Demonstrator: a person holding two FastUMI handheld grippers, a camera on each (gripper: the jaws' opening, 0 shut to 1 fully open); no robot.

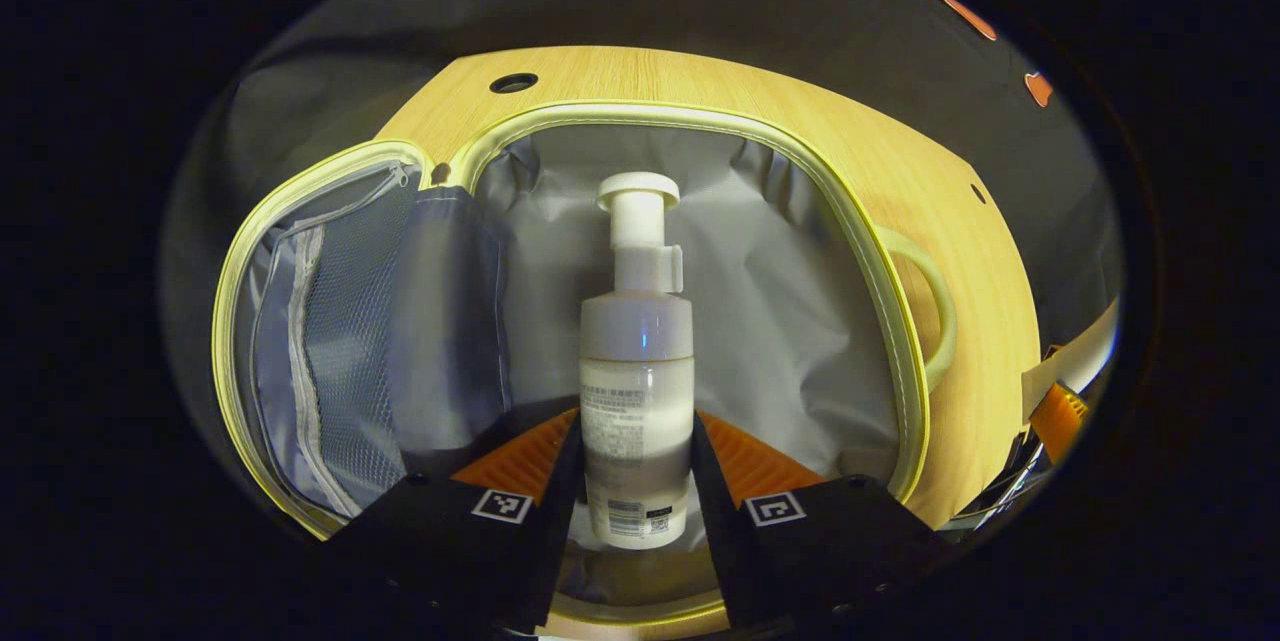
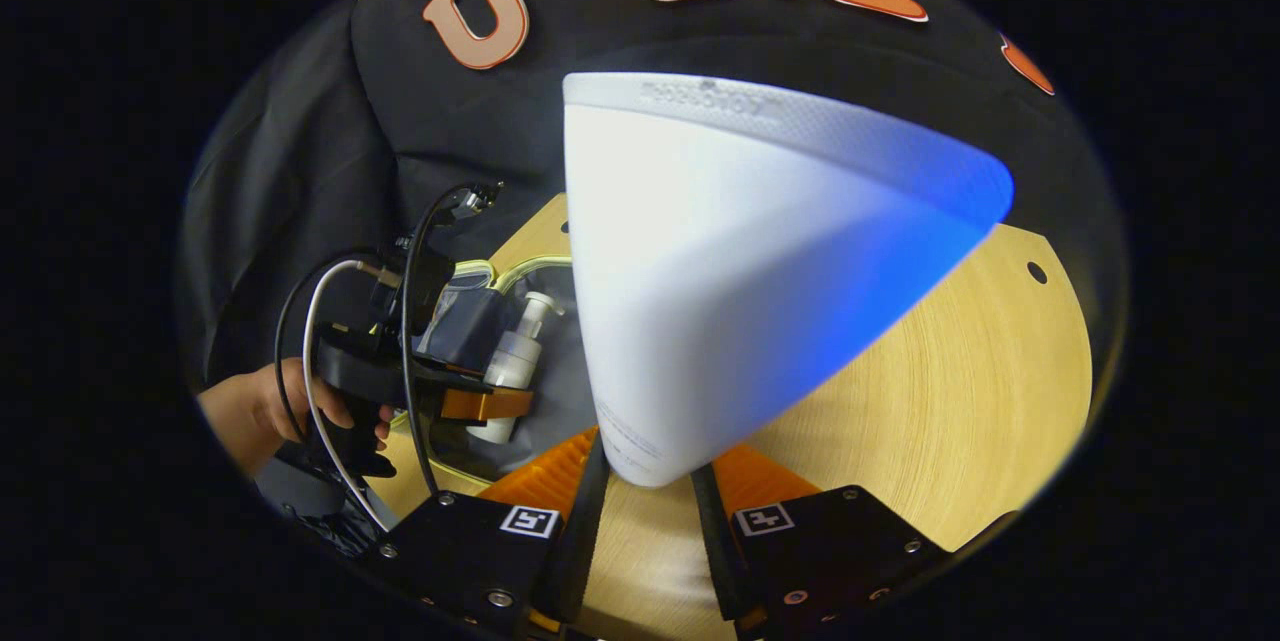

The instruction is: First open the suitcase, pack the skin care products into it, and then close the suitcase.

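Recording booth, black cloth wall (image 2: 300, 151); wooden table (image 2: 980, 391), cabled hand-held gripper (image 2: 480, 391)

My left gripper (image 1: 637, 466) has both fingers clamped on the lower body of the white pump bottle with a clear labelled base (image 1: 637, 391), which stands upright between them, pump head pointing away from the camera. In the right gripper view I see that same gripper (image 2: 487, 404) from the side, a bare hand (image 2: 262, 413) wrapped round its black handle, cables looping over it. My right gripper (image 2: 648, 481) pinches the narrow end of a white squeeze tube (image 2: 740, 261), whose wide crimped end fans out ahead of the fingers.
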